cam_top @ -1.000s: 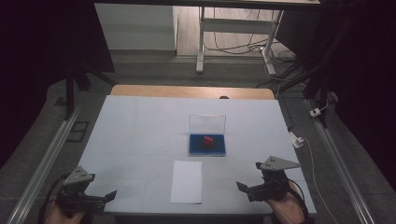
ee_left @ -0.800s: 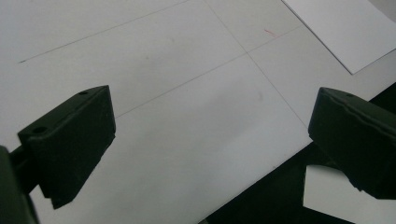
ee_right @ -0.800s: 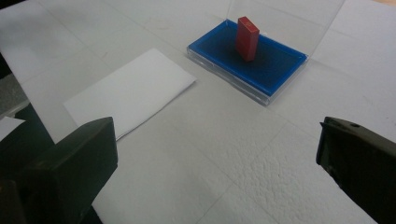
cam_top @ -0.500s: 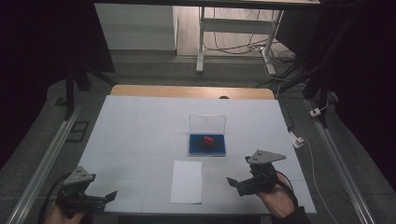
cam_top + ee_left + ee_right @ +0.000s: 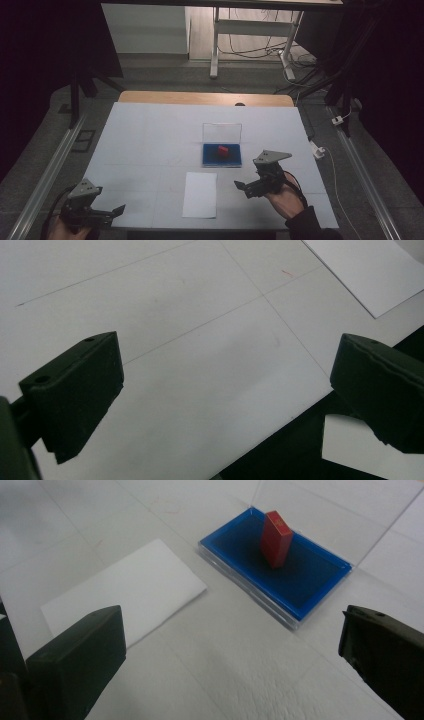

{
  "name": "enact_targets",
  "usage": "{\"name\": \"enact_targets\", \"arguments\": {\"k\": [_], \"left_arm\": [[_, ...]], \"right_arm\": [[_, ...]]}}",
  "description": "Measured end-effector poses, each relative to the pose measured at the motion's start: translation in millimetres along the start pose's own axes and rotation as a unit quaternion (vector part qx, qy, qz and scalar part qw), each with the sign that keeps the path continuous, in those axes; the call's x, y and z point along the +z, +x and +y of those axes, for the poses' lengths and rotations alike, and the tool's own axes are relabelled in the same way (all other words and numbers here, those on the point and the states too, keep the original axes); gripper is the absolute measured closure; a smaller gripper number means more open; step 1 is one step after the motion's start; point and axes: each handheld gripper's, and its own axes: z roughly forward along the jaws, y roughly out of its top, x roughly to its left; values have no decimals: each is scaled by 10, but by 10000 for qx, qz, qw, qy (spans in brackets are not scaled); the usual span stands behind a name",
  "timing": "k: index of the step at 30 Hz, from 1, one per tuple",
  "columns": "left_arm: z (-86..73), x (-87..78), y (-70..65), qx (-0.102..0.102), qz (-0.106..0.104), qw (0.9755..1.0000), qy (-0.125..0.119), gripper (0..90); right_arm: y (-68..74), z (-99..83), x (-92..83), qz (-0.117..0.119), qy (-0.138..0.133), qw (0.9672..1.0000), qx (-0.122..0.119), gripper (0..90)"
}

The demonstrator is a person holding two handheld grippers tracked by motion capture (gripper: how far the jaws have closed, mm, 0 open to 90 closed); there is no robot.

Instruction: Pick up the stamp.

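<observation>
One white tabletop (image 5: 150,135) carries one paper sheet (image 5: 200,194), one blue tray (image 5: 220,155) with a clear, seemingly upright lid (image 5: 222,134), and one red block (image 5: 223,150) inside it. Two tongs, left (image 5: 119,210) and right (image 5: 241,187), both gape wide, holding nothing.

Over the last second the right gripper (image 5: 248,189), jaws wide apart, has moved from the near right edge of the table (image 5: 150,130) farther in and leftward, toward the open blue case (image 5: 221,155) holding the red block (image 5: 223,150), beside the white sheet (image 5: 200,194).
</observation>
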Motion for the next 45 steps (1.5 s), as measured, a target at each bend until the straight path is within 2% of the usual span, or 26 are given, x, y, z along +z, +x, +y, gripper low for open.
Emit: {"name": "enact_targets", "arguments": {"k": [4, 10, 16, 24, 28, 35, 44, 45], "left_arm": [[2, 3, -3, 13, 15, 10000, 8, 10], [3, 5, -4, 14, 21, 10000, 7, 10], [6, 7, -6, 17, 15, 10000, 20, 10], [4, 6, -4, 16, 19, 10000, 8, 9], [6, 7, -4, 20, 12, 10000, 19, 10], [5, 7, -1, 18, 0, 10000, 20, 10], [7, 10, -5, 32, 9, 10000, 34, 10], [7, 11, -6, 36, 9, 10000, 34, 10]], "right_arm": [[-53, 81, 85, 75, 25, 10000, 52, 0], [-135, 168, 209, -12, 147, 9999, 73, 0], [-190, 245, 364, -45, 313, 9995, 2, 0], [-240, 359, 513, -57, 377, 9993, -50, 0], [-295, 427, 652, 0, 487, 9988, -96, 0], [-357, 488, 843, -84, 642, 9978, -119, 0], [-451, 553, 1106, -57, 853, 9961, -241, 0], [-461, 556, 1127, -60, 885, 9956, -314, 0]]}}
